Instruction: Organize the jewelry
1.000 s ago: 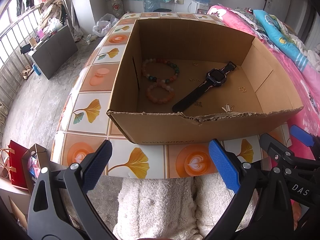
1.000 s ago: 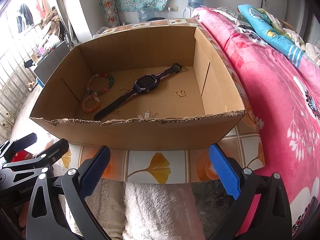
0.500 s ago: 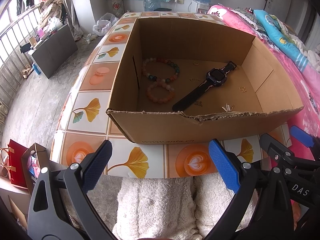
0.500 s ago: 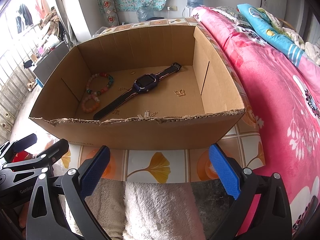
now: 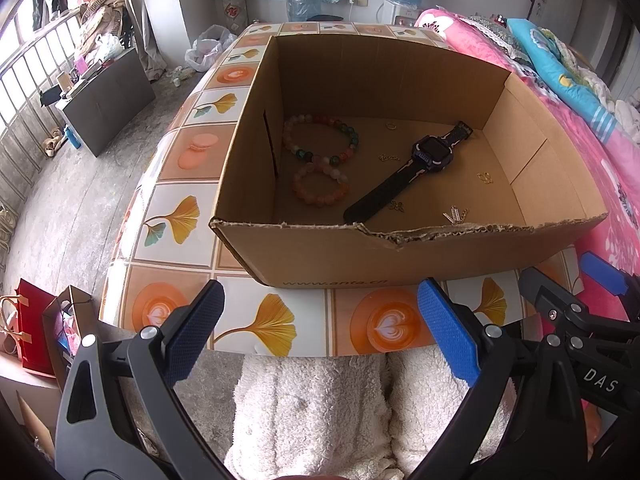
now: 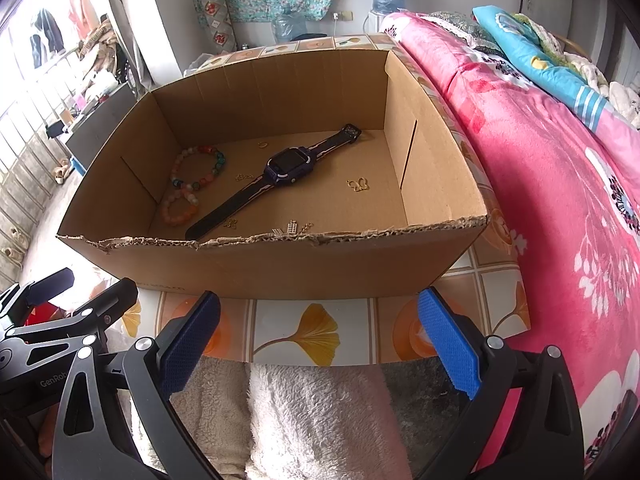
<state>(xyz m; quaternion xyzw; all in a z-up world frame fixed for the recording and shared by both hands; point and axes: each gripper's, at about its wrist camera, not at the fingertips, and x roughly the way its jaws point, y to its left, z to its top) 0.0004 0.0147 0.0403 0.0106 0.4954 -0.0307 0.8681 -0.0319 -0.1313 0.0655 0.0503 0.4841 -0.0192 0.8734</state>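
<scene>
Two views: taken in turn below.

Left wrist view
- Left hand-held gripper (image 5: 320, 336): released, jaws wide apart, empty, hovering over the near edge of the counter (image 5: 276, 320), short of the box.
- Cardboard box (image 5: 360, 256): open-topped, near rim torn, resting on the patterned counter.
- Multicoloured bead bracelet (image 5: 320, 138): flat on the box floor by the left wall.
- Pink bead bracelet (image 5: 320, 189): just in front of the first, touching or nearly so.
- Watch (image 5: 430, 158): laid out diagonally across the middle, strap ends spread.
- Small gold pieces (image 5: 454, 215): scattered thinly over the floor, well apart; exact kind too small to tell.
- Right hand-held gripper (image 5: 568, 304): glimpsed at the right edge.

Right wrist view
- Right hand-held gripper (image 6: 320, 336): likewise released and empty, above the counter edge.
- Watch (image 6: 286, 168): between the bracelets on the left and a butterfly-shaped gold piece (image 6: 359, 185) on the right.
- Bed (image 6: 560, 184): pink cover, right beside the counter.

Handling, judged
- Bracelets: light, limp, likely to roll; best pinched across the bead ring.
- Watch: light, rigid case, flexible strap; best taken across the case or at the strap just beside it.
- Gold pieces: tiny, flat, slippery; hard to pinch off cardboard.
</scene>
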